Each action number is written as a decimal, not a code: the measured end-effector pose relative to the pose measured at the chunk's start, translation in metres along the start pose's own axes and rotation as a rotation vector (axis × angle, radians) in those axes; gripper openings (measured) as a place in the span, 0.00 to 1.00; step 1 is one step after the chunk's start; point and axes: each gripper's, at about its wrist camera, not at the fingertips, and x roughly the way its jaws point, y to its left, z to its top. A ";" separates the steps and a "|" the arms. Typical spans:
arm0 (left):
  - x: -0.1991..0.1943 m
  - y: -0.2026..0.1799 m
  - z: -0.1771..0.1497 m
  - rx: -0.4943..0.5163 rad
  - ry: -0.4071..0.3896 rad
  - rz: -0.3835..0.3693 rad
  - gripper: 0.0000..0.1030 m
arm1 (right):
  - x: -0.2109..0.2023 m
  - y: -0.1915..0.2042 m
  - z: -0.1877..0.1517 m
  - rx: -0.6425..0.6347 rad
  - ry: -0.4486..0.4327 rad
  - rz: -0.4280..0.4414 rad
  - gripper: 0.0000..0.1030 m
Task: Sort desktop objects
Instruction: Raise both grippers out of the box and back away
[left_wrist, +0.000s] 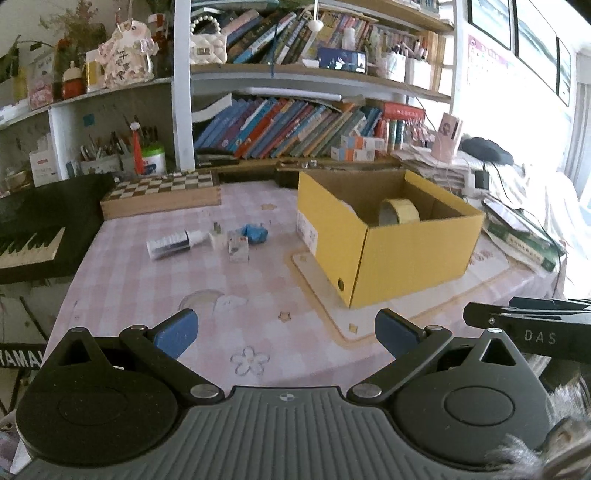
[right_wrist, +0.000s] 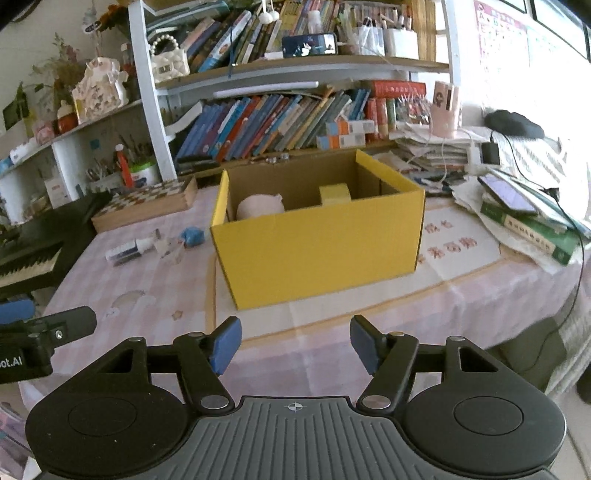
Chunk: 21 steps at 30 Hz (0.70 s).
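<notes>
Both tools, the left tool (left_wrist: 286, 332) and right tool (right_wrist: 295, 345), are spread and empty. Ahead and left of them on the pink checked worktop (left_wrist: 147, 295) lie a small white carton (left_wrist: 168, 244) and crumpled blue wrapper (left_wrist: 255, 233), beside the open yellow cardboard box (left_wrist: 388, 236). The carton looks light and stiff; it is probably best pinched across its narrow sides.

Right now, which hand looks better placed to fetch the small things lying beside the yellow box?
Probably the left gripper: open and empty, with the small items ahead. The right gripper faces the yellow box.
</notes>
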 end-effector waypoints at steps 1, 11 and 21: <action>-0.002 0.002 -0.002 0.003 0.005 -0.002 1.00 | -0.001 0.002 -0.003 0.003 0.005 -0.002 0.65; -0.015 0.016 -0.023 0.025 0.056 -0.019 1.00 | -0.013 0.023 -0.028 0.012 0.053 0.004 0.70; -0.027 0.033 -0.037 0.014 0.081 -0.015 1.00 | -0.019 0.047 -0.044 -0.024 0.103 0.031 0.74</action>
